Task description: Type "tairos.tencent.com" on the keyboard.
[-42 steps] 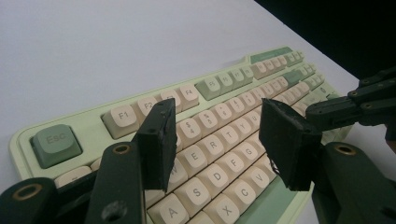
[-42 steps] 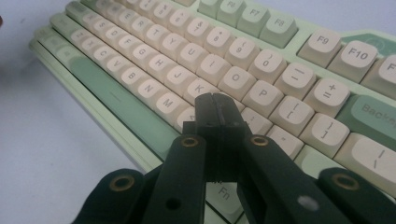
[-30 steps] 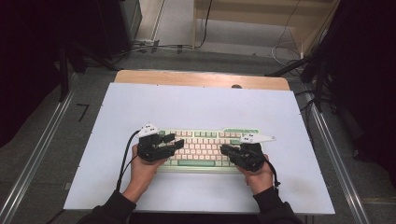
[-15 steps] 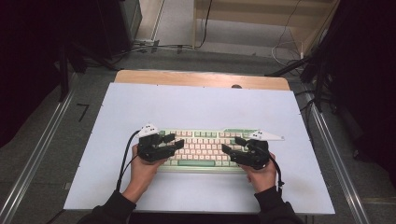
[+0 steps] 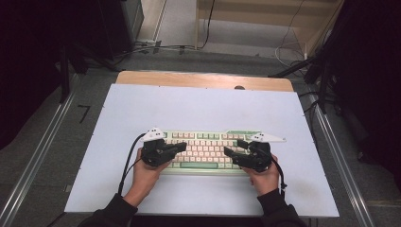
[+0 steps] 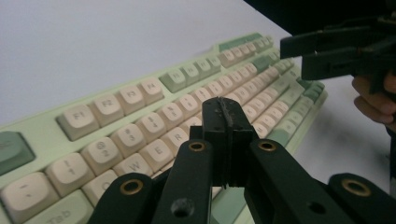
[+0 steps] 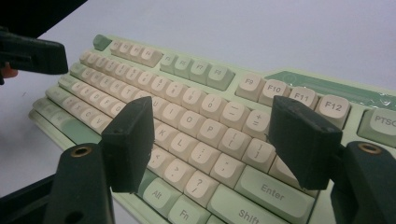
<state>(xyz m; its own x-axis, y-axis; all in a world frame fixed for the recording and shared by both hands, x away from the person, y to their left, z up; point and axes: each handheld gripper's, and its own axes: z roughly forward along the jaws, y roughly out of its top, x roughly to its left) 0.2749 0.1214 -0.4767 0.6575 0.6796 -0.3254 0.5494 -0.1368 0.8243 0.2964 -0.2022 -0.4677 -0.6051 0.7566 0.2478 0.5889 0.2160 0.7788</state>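
A cream and mint-green keyboard (image 5: 208, 142) lies on the white table sheet (image 5: 203, 104), towards its near edge. My left gripper (image 5: 182, 145) hovers over the keyboard's left half, pointing right. Its jaws have just closed and stand shut (image 6: 224, 112) with nothing between them, above the letter keys (image 6: 140, 93). My right gripper (image 5: 234, 147) hovers over the right half, pointing left. Its jaws have just opened and stand wide open (image 7: 212, 126) over the keys (image 7: 187, 70) near Enter, holding nothing. Each gripper view shows the other gripper farther off: the right gripper (image 6: 327, 51), the left gripper (image 7: 32, 56).
The white sheet covers a table with a wooden far edge (image 5: 203, 79). Metal rails (image 5: 42, 142) run along both sides. Cables (image 5: 156, 47) lie on the floor beyond the table. Bare sheet stretches behind the keyboard.
The left gripper's jaws have come together. The right gripper's jaws have spread apart, and that hand shifted slightly to the right early on.
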